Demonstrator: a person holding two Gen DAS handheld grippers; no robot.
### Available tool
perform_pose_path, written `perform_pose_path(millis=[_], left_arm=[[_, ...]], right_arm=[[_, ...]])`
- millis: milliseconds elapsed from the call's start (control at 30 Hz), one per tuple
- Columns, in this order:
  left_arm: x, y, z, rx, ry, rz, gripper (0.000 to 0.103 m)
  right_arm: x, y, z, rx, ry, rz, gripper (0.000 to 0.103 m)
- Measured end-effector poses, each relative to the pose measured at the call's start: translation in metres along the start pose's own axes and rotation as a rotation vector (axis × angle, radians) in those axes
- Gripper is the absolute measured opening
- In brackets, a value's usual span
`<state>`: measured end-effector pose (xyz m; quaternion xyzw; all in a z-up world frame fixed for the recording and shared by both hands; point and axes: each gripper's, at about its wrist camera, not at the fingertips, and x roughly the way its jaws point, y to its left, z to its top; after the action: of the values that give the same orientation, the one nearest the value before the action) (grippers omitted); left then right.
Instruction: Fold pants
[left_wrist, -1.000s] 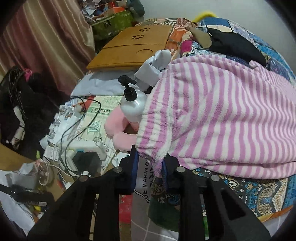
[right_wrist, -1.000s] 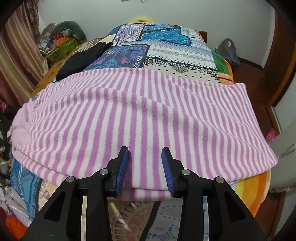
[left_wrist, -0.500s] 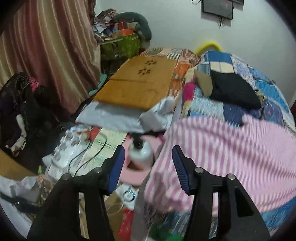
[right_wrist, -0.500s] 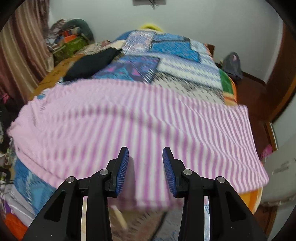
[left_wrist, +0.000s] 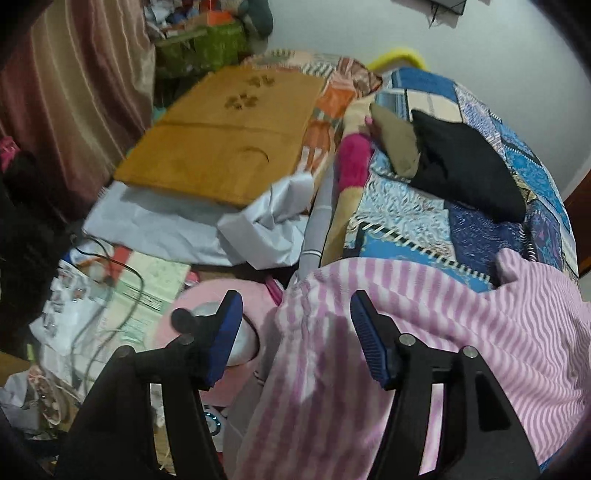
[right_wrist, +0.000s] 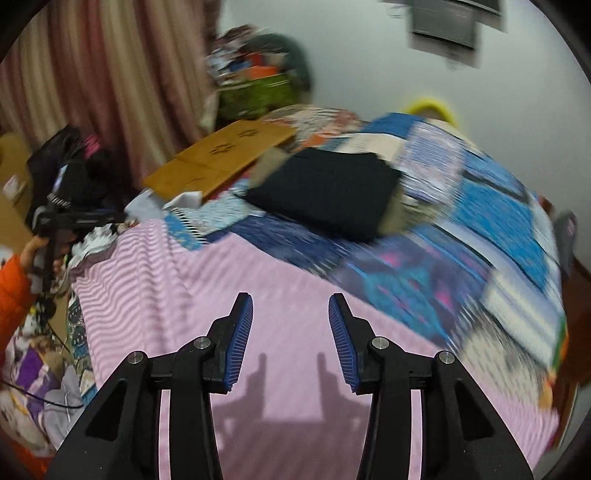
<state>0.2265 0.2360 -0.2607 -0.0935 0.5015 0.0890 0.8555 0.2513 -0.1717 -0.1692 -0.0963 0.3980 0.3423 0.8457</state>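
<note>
Left wrist view: left gripper (left_wrist: 295, 334) has let go. A second ago it was clamped on the corner of the pink-striped pants (left_wrist: 424, 354); its jaws have just been opening and now stand apart, with the bunched pants corner below and between them but neither pad pressing on it. The pants lie at the near edge of the bed (left_wrist: 480, 206), the corner drooping over that edge. The view has pulled back: the pump bottle (left_wrist: 236, 339), earlier beside the pants, now sits mostly behind the left finger. The wooden board (left_wrist: 225, 133) and the black folded garment (left_wrist: 465, 170) sit beyond the pants, black garment on the bed, board off the bed's left side.

Right wrist view: heavy motion blur. Right gripper (right_wrist: 290, 341) has its jaws apart and has just been opening a little; nothing is between them, its shadow falling on the pants (right_wrist: 221, 295) underneath. Earlier it hung over the pants' near hem; now the pants fill the lower frame and the view has swung left, bringing in the curtain (right_wrist: 110, 92) and a hand (right_wrist: 35, 251) in an orange sleeve (right_wrist: 13, 295) at the pants' left end.
</note>
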Motion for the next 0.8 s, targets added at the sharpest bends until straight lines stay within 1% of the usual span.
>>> perform_pose_path(millis=[100,167,233,300,400,467,500,533,567,600,633,667,700,800], left_arm=[[0.017,0.004,0.003,-0.006,0.039,-0.027,0.061],[0.029,0.003,0.005,-0.006,0.072,-0.064,0.061],[0.04,0.001,0.004,0.001,0.103,-0.084,0.061],[0.043,-0.001,0.005,0.012,0.104,-0.086,0.061],[0.048,0.001,0.005,0.009,0.11,-0.117,0.059],[0.049,0.004,0.004,0.002,0.11,-0.158,0.052],[0.05,0.005,0.004,-0.003,0.112,-0.183,0.041],[0.05,0.005,0.004,-0.011,0.111,-0.218,0.027],[0.049,0.003,0.004,-0.008,0.105,-0.217,0.022],[0.048,0.001,0.004,0.0,0.098,-0.206,0.013],[0.047,-0.002,0.004,0.018,0.084,-0.187,0.005],[0.044,-0.007,0.003,0.042,0.064,-0.153,0.005],[0.043,-0.008,0.004,0.051,0.053,-0.144,0.002],[0.035,-0.012,0.004,0.08,0.007,-0.104,0.002]], right_arm=[[0.042,0.016,0.018,-0.057,0.044,0.055,0.039],[0.071,0.026,0.027,-0.084,0.08,0.099,0.039],[0.097,0.034,0.034,-0.106,0.119,0.129,0.039],[0.122,0.042,0.04,-0.134,0.154,0.145,0.039],[0.152,0.045,0.048,-0.137,0.198,0.156,0.039],[0.169,0.042,0.051,-0.114,0.239,0.182,0.039],[0.176,0.04,0.052,-0.098,0.253,0.196,0.039],[0.18,0.039,0.051,-0.088,0.268,0.215,0.039],[0.184,0.039,0.05,-0.083,0.283,0.234,0.037],[0.186,0.041,0.049,-0.085,0.284,0.234,0.033],[0.185,0.043,0.047,-0.096,0.279,0.231,0.021],[0.183,0.044,0.047,-0.106,0.276,0.229,0.011],[0.181,0.044,0.046,-0.111,0.268,0.231,0.01],[0.173,0.05,0.046,-0.153,0.221,0.202,0.007]])
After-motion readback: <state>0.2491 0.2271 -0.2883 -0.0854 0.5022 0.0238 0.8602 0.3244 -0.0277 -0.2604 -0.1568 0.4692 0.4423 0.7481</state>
